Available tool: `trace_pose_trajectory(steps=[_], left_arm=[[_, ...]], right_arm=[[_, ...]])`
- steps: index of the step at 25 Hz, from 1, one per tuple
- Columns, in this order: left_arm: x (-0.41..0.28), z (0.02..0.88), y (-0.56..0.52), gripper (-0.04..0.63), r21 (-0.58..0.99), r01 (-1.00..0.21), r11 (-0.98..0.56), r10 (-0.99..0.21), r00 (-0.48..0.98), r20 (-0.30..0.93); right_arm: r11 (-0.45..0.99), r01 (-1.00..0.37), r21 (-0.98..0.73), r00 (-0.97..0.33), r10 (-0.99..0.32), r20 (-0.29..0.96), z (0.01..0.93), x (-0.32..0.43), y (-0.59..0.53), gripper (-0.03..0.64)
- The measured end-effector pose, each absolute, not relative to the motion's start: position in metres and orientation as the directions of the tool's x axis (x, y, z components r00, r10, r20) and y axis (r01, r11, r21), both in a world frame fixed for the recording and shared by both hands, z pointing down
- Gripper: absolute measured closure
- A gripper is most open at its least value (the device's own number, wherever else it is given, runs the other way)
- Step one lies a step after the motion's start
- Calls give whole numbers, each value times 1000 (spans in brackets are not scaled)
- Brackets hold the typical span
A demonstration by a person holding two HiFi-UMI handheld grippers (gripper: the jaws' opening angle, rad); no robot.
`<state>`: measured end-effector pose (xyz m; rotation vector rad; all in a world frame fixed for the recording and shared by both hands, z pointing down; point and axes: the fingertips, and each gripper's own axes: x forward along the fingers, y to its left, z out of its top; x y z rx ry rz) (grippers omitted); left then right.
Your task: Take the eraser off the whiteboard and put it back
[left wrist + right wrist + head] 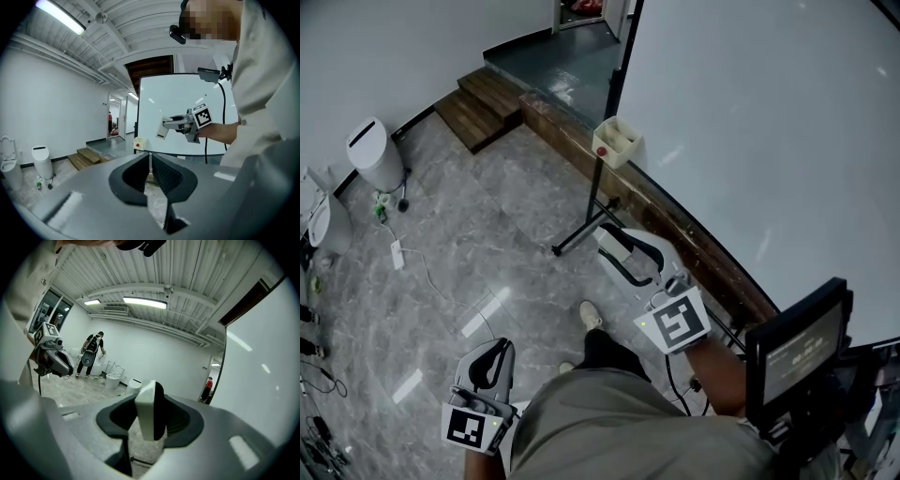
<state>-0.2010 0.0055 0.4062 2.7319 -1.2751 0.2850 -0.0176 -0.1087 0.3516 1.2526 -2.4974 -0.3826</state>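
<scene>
My right gripper (623, 251) is shut on the eraser (613, 243), a white block with a dark felt side, and holds it in the air just left of the whiteboard (769, 122). In the right gripper view the eraser (149, 411) stands upright between the jaws, with the whiteboard (269, 376) at the right. The left gripper view shows the right gripper (165, 127) with the eraser (162, 129) in front of the whiteboard (183, 101). My left gripper (488, 359) hangs low at the left, shut with nothing in it; its pads (161, 172) meet.
A small cream box (617, 142) with a red dot sits on the whiteboard stand, whose black legs (581, 228) reach across the floor. Wooden steps (484, 103) lie beyond. A white bin (375, 154) and cables (403, 255) are at the left. A person (91, 355) stands far off.
</scene>
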Motion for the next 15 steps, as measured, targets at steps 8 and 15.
trace_pose_trajectory(steps=[8,15], left_arm=[[-160,397,-88,571,15,-778,-629,-757,616,218],[-149,388,-144,571,17,-787,-617,-768,607,203]], right_arm=[[579,-729,365,-563,-810,162,356,30,-218,457],[574,-727,376,-553,-815,173,357,51,-295,457]])
